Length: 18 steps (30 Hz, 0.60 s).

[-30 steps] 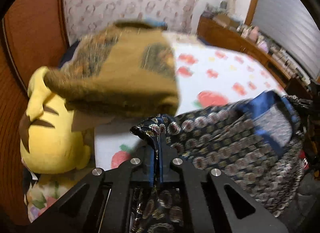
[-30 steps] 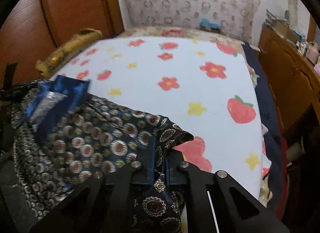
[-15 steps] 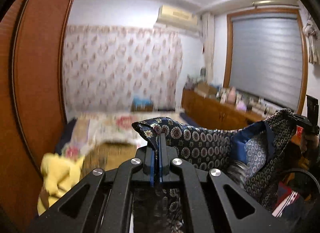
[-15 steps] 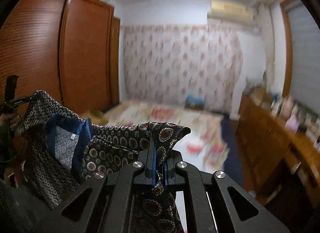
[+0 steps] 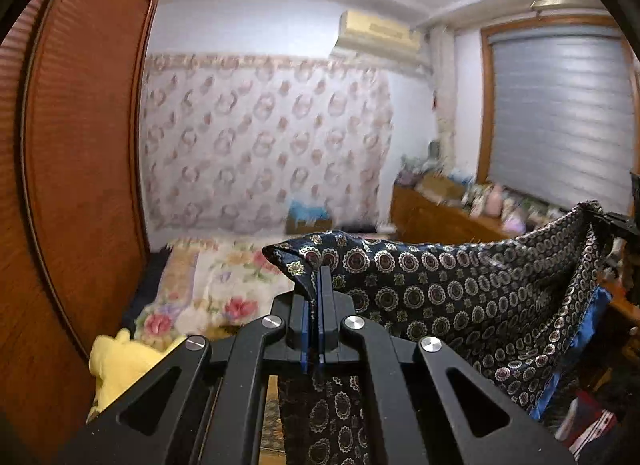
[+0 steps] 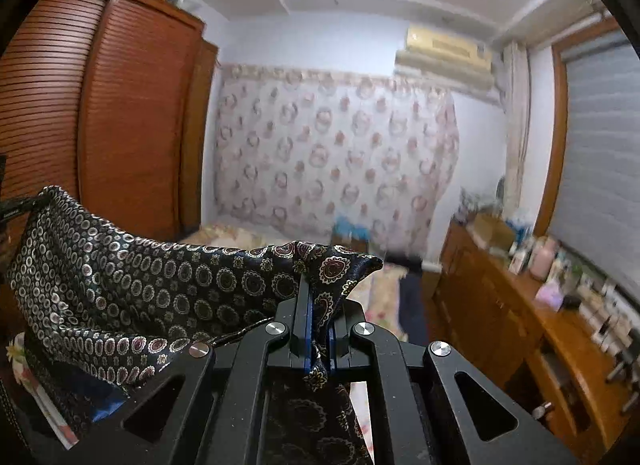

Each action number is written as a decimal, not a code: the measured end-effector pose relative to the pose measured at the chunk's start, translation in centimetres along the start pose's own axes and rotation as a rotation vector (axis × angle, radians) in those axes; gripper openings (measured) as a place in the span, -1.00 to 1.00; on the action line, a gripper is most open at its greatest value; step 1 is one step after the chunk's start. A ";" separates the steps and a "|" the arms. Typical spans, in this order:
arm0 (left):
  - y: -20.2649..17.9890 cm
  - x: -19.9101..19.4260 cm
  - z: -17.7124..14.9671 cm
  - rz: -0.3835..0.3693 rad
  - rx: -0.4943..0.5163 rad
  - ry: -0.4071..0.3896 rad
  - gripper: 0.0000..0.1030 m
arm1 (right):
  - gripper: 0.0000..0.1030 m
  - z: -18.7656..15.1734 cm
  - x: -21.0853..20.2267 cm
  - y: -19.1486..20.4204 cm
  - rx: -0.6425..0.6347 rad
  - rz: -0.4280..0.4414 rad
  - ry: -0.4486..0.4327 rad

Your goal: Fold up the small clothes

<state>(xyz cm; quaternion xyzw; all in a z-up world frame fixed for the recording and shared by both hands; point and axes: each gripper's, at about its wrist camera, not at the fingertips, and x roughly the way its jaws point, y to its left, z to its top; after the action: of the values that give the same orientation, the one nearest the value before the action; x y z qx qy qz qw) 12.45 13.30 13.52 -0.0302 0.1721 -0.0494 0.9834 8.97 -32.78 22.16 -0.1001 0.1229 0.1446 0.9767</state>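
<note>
A dark navy garment (image 5: 448, 297) with a round medallion print and blue lining hangs stretched in the air between my two grippers. My left gripper (image 5: 319, 277) is shut on one corner of it, and the cloth runs off to the right and sags. In the right wrist view the same garment (image 6: 160, 289) spreads to the left, and my right gripper (image 6: 318, 297) is shut on its other corner. Each far end of the cloth ends at the other gripper, at the frame's edge. The bed (image 5: 224, 285) lies well below.
A wooden wardrobe (image 5: 80, 185) stands on the left. A yellow plush toy (image 5: 120, 361) lies at the bed's near left. A wooden dresser (image 6: 520, 325) crowded with small items runs along the right under a shuttered window (image 5: 560, 117). A patterned curtain (image 6: 332, 153) covers the far wall.
Both grippers have risen and tilted up from the bed, lifting the garment off the flowered sheet. The views now show the far wall and ceiling instead of the mattress.
</note>
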 end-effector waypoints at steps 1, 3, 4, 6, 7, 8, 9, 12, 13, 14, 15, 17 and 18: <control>0.0 0.9 -0.6 0.004 -0.004 0.022 -0.93 | -0.90 -0.3 1.8 0.6 0.007 -0.003 0.027; 0.6 4.3 -2.3 0.012 -0.015 0.091 -0.93 | -0.90 -1.8 5.6 1.1 0.017 -0.007 0.088; 0.8 5.8 -3.3 0.020 -0.016 0.122 -0.93 | -0.90 -2.9 7.8 1.4 0.032 -0.001 0.124; 1.3 9.1 -5.5 0.039 -0.015 0.191 -0.93 | -0.90 -4.7 10.8 1.7 0.054 0.005 0.177; 1.1 9.7 -6.2 0.044 -0.014 0.209 -0.93 | -0.90 -5.6 12.4 1.9 0.060 0.005 0.205; 1.3 10.9 -7.1 0.046 -0.014 0.235 -0.93 | -0.90 -6.4 13.8 2.1 0.065 0.003 0.231; 1.2 11.3 -7.4 0.050 -0.012 0.247 -0.93 | -0.90 -7.1 14.9 2.3 0.073 -0.001 0.254; 1.1 12.5 -8.7 0.065 -0.009 0.285 -0.93 | -0.90 -8.6 17.5 2.6 0.094 -0.003 0.304; 0.9 12.9 -8.9 0.068 -0.004 0.295 -0.93 | -0.90 -8.9 18.0 2.7 0.096 -0.005 0.314; 0.8 13.3 -9.1 0.076 0.005 0.307 -0.93 | -0.90 -9.0 18.5 2.9 0.094 -0.006 0.322; 0.7 13.6 -9.2 0.085 0.011 0.319 -0.93 | -0.90 -8.8 18.3 2.5 0.096 -0.009 0.330; 0.6 13.9 -9.1 0.094 0.015 0.340 -0.81 | -0.76 -8.9 18.7 2.7 0.109 -0.005 0.365; 0.6 13.7 -9.1 0.097 0.016 0.346 -0.74 | -0.65 -8.4 19.6 2.0 0.111 -0.012 0.376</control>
<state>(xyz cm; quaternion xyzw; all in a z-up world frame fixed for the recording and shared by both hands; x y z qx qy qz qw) 22.24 12.01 0.30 -0.0054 0.3397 -0.0077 0.9405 24.72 -27.78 8.60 -0.0720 0.3102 0.1103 0.9415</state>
